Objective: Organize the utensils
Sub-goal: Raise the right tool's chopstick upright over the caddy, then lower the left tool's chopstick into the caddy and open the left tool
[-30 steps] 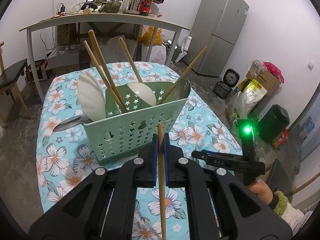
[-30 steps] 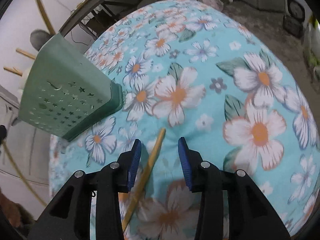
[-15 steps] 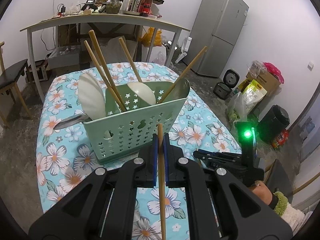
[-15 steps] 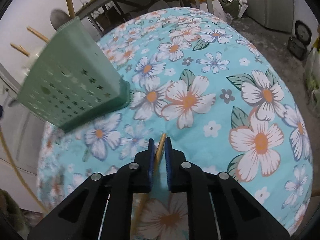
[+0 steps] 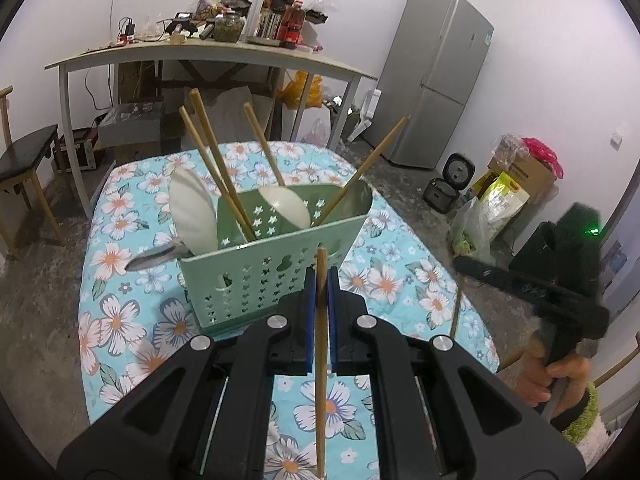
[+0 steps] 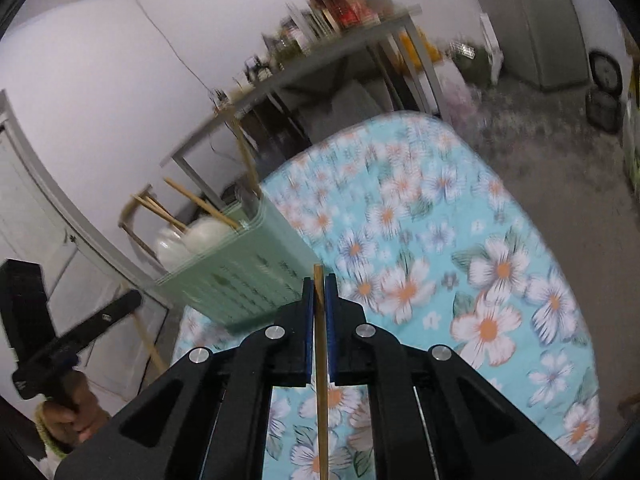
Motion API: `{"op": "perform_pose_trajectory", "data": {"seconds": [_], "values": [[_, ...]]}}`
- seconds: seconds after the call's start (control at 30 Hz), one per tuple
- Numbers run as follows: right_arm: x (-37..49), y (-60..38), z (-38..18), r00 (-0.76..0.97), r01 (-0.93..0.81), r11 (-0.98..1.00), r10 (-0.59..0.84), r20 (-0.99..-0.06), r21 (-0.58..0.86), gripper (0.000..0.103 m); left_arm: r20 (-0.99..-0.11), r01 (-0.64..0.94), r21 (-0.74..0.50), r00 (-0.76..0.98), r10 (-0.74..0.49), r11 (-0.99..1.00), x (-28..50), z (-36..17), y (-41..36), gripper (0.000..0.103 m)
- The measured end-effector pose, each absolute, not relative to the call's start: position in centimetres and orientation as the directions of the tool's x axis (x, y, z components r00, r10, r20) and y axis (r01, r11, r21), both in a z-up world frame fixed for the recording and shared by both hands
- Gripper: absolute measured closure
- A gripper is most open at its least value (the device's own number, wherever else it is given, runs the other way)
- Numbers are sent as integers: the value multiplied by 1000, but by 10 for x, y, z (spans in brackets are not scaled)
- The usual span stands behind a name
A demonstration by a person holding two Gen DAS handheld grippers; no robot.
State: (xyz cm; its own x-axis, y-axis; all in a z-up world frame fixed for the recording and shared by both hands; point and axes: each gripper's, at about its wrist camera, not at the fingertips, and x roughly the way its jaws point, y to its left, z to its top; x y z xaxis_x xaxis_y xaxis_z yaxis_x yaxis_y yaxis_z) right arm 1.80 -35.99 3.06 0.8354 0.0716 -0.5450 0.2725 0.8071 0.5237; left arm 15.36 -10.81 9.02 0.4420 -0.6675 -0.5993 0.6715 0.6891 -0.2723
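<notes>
The left gripper (image 5: 320, 280) angled down toward the bench (image 5: 120, 320), its jaws closed on one chopstick (image 5: 321, 360) whose long axis ran along the fingers, tip pointing away at the basket (image 5: 272, 276). The right gripper (image 6: 319, 288) also tilted down, jaws clamped on a second chopstick (image 6: 321, 380) lying lengthwise between the pads, tip pointing forward. In the left view a hand (image 5: 556, 372) gripped the right tool's handle at the frame's right edge. Just beyond the left jaws, the green basket stood on the floral cloth and held four chopsticks (image 5: 224, 176) leaning outward, tips up, and two white spoons (image 5: 192, 212). One metal spoon (image 5: 156, 258) showed at its left side. Farther back stood a cluttered table (image 5: 200, 50) and a fridge (image 5: 436, 80).
</notes>
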Motion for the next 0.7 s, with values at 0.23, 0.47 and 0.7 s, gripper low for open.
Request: {"op": "perform_pose_trajectory", "data": {"seconds": [0.23,0.47,0.7], "values": [[2,-353,62,875,260,842,2,-485,473,97,-527,704,-283,454,-719,651,156,122,-106,98],[-1,-353,61,873,272,830,1,-488,487,97,-405,725,-275,508,-760,631,165,168,-111,98],[0,-361,55,871,276,822,5,-490,498,97,-257,742,-253,567,-783,620,171,223,-114,98]]}}
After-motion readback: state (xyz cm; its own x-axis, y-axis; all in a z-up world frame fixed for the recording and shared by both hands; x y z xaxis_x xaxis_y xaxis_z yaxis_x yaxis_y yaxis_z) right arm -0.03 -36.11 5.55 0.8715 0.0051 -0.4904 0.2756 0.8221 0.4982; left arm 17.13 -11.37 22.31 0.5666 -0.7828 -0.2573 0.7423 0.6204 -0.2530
